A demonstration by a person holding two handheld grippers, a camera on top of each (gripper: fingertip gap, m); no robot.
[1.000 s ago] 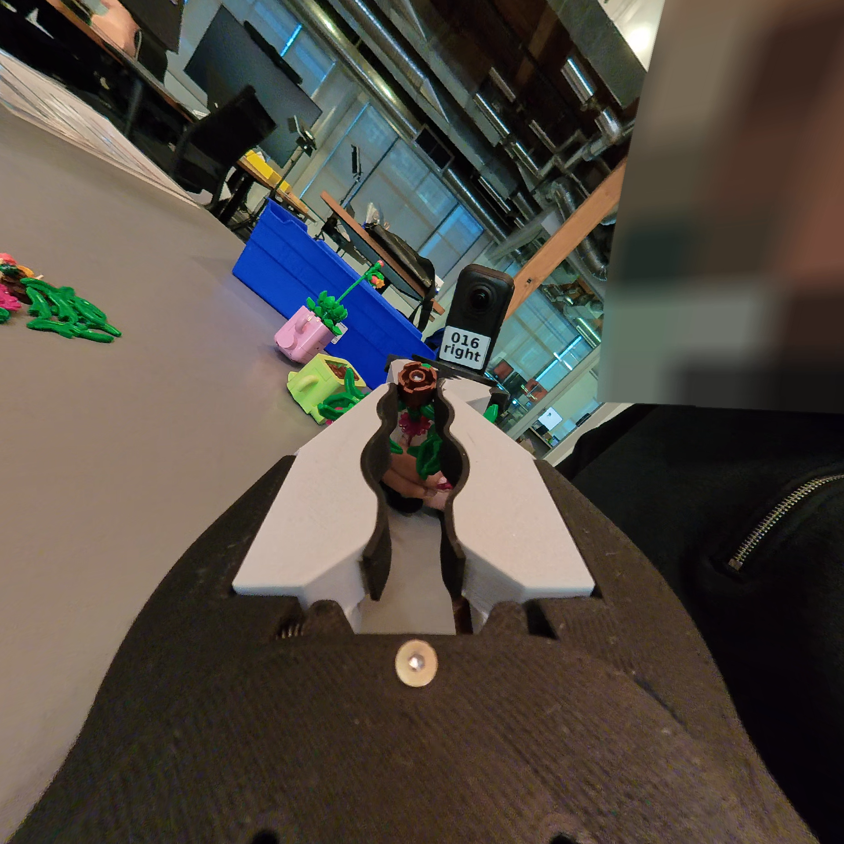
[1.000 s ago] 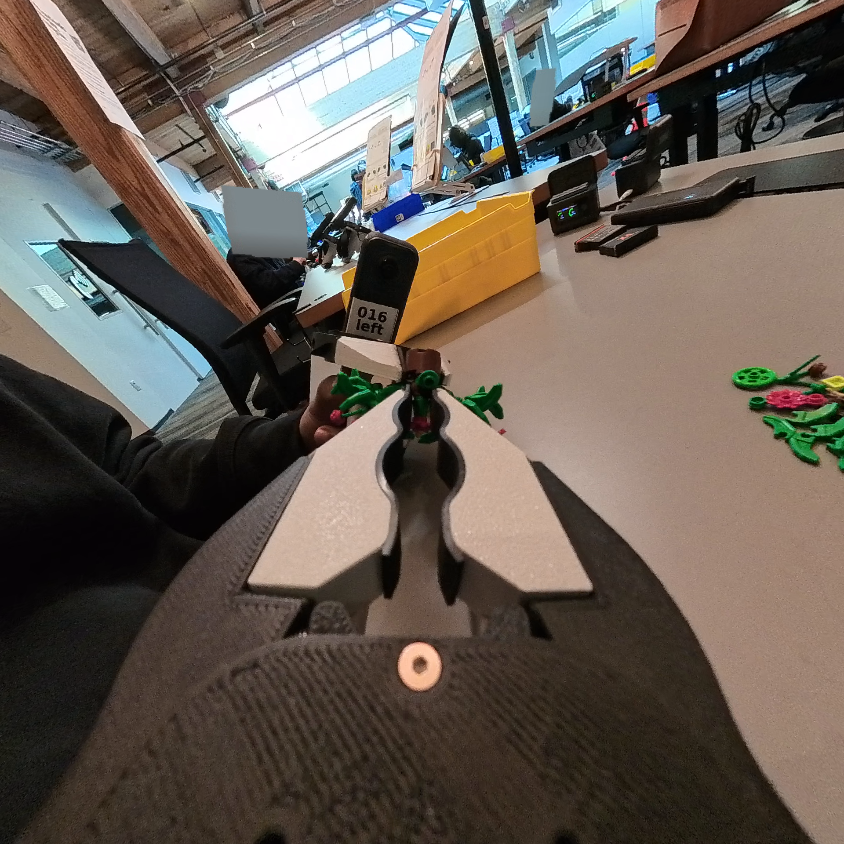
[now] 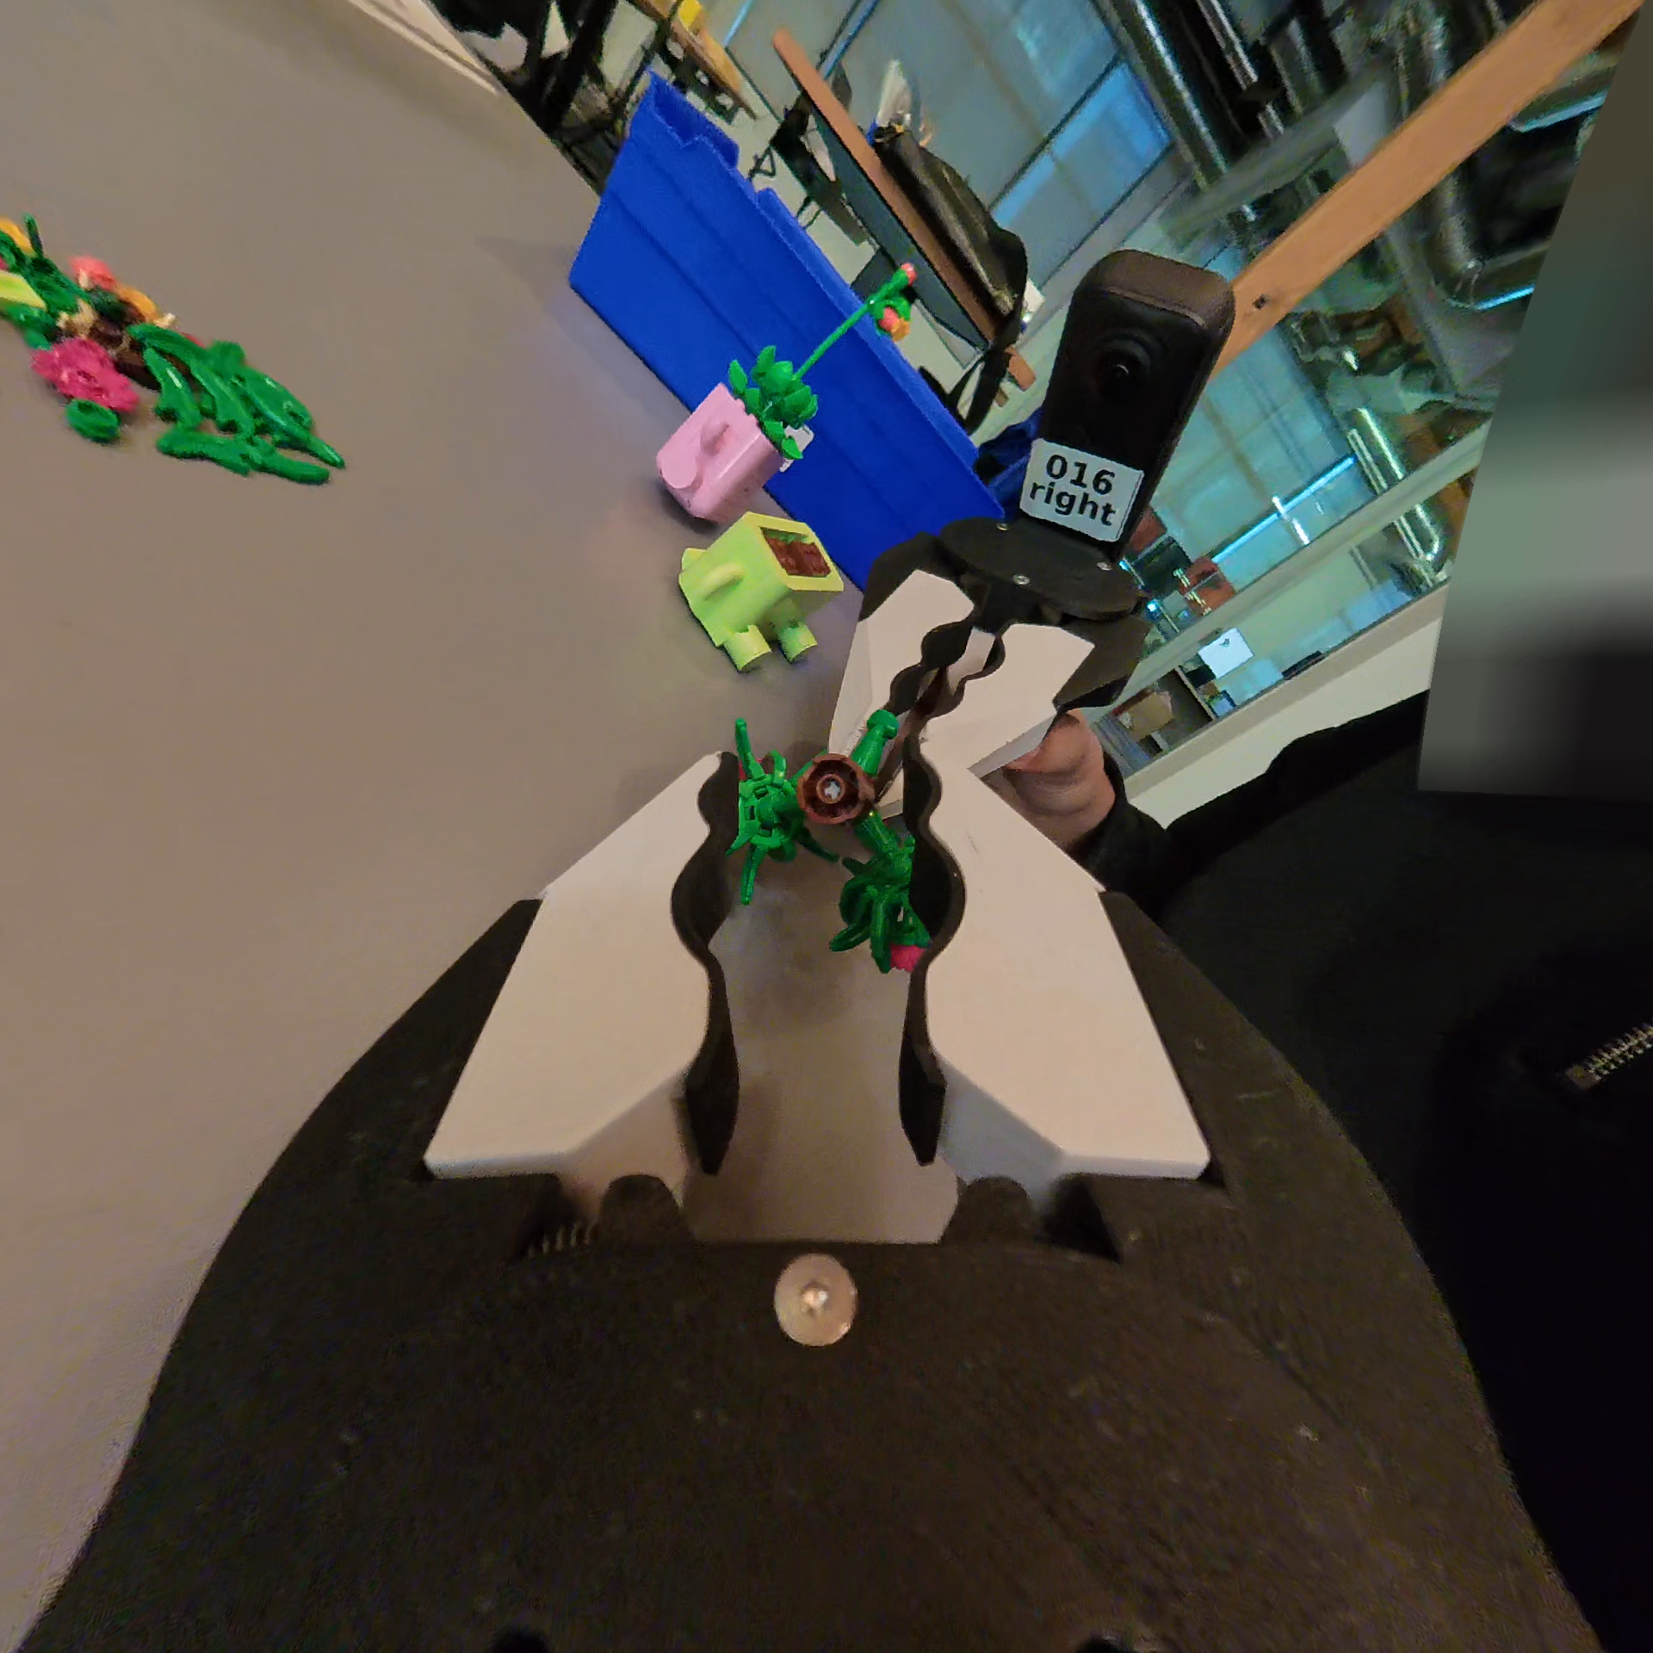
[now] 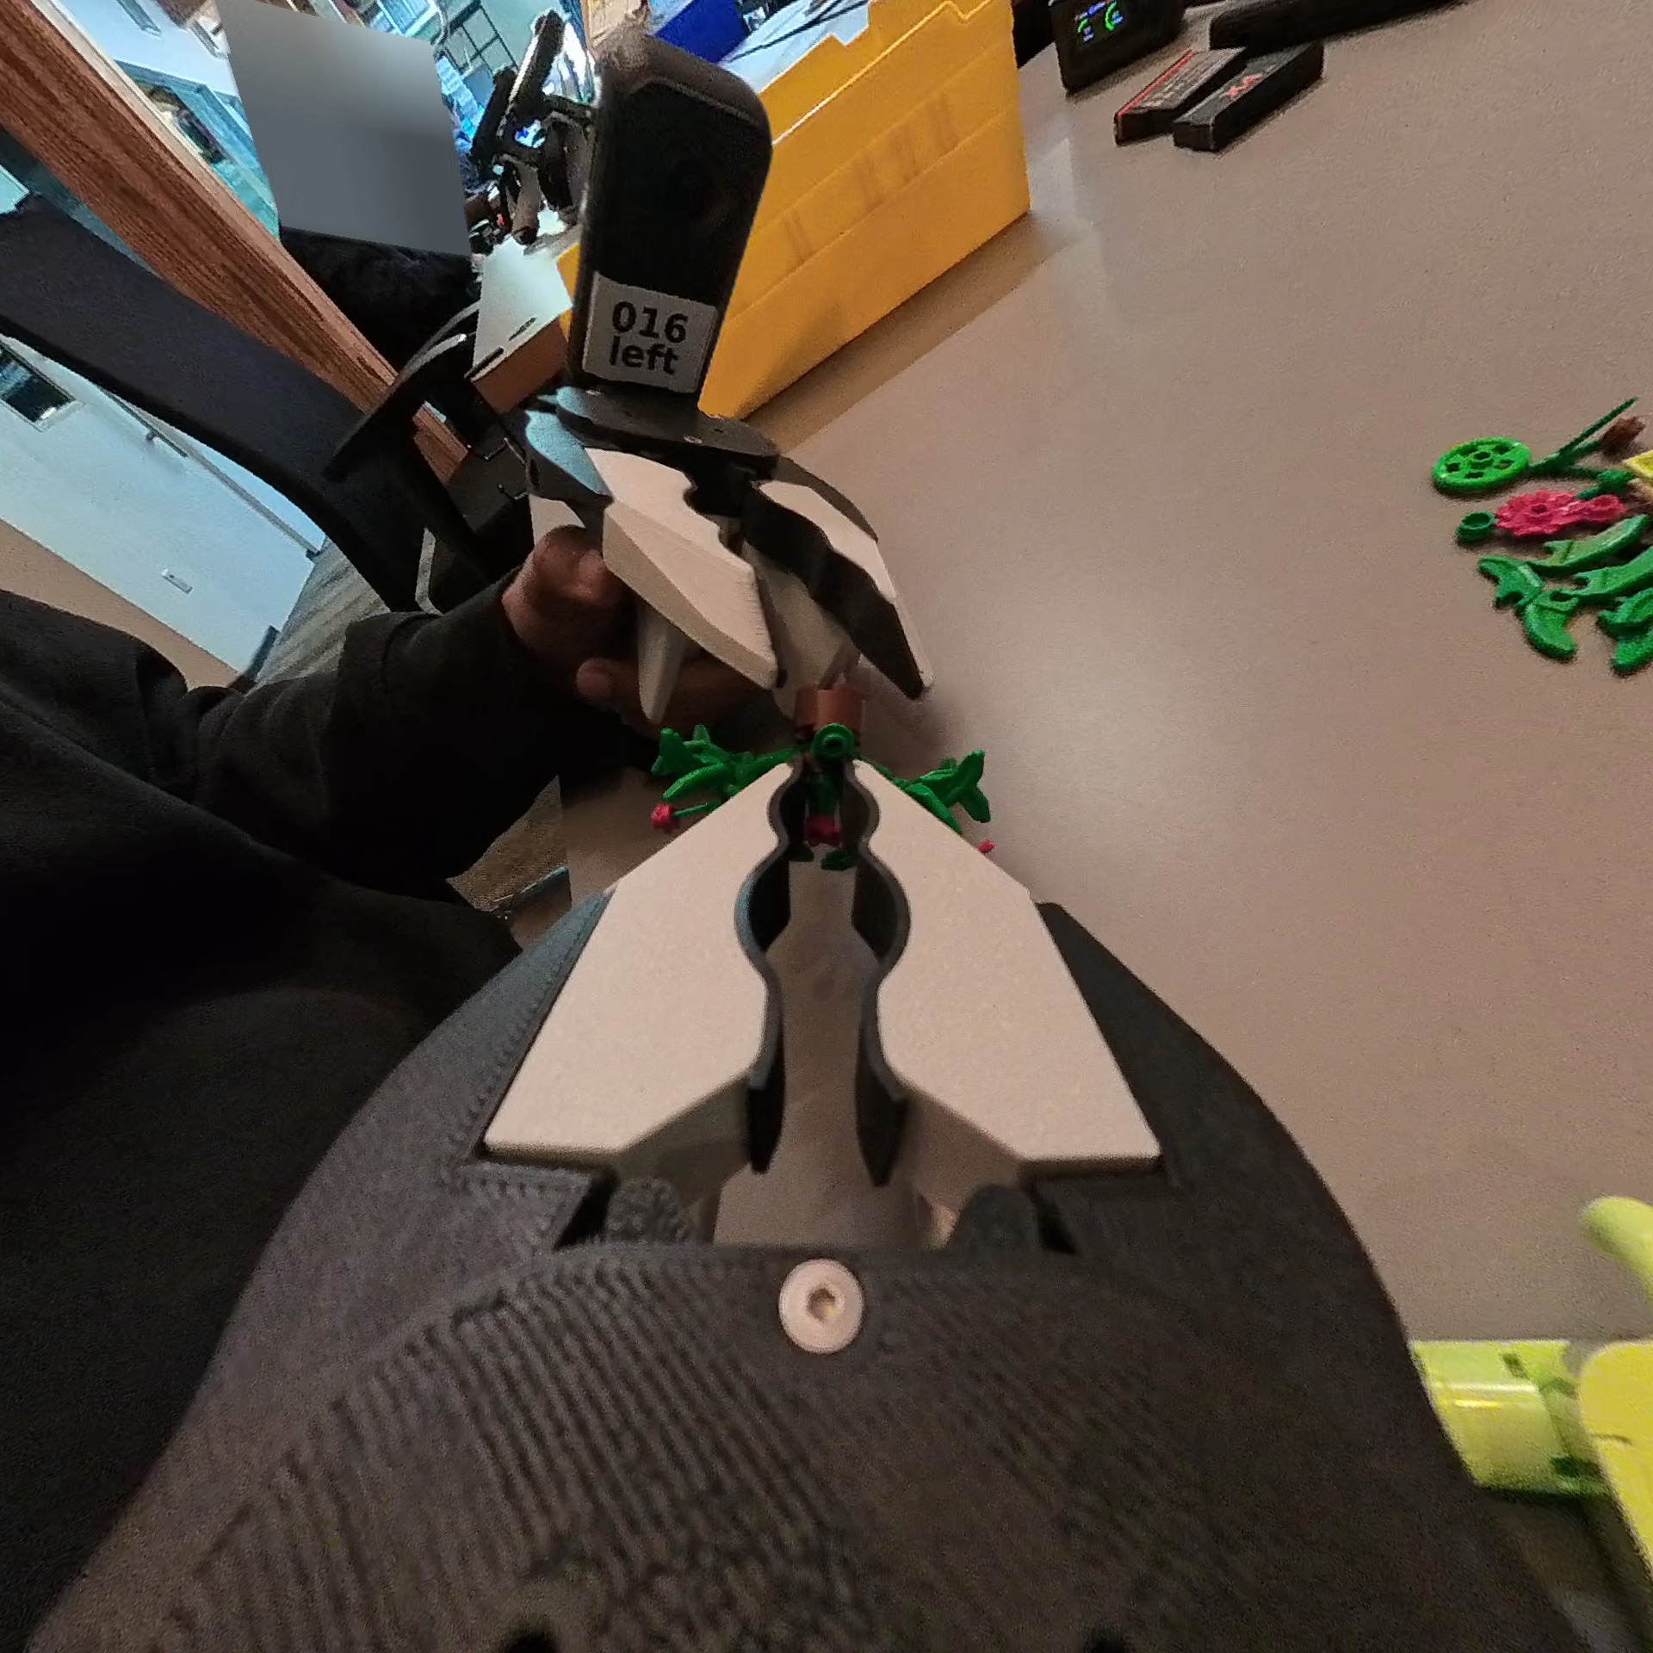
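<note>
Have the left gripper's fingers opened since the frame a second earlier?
Yes. The left gripper now stands wider than before, open around the toy plant stem, which the right gripper pinches.

Pretty even daylight from the big windows point(image 3: 1055, 152) behind, soft shadows on my surface point(image 3: 268, 716), heavy fisheye bending at edges, lime blob point(image 4: 1556, 1395) bottom-right blurry.

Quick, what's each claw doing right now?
Left claw: open around the toy plant stem, not gripping.
Right claw: shut on the toy plant stem.
</note>
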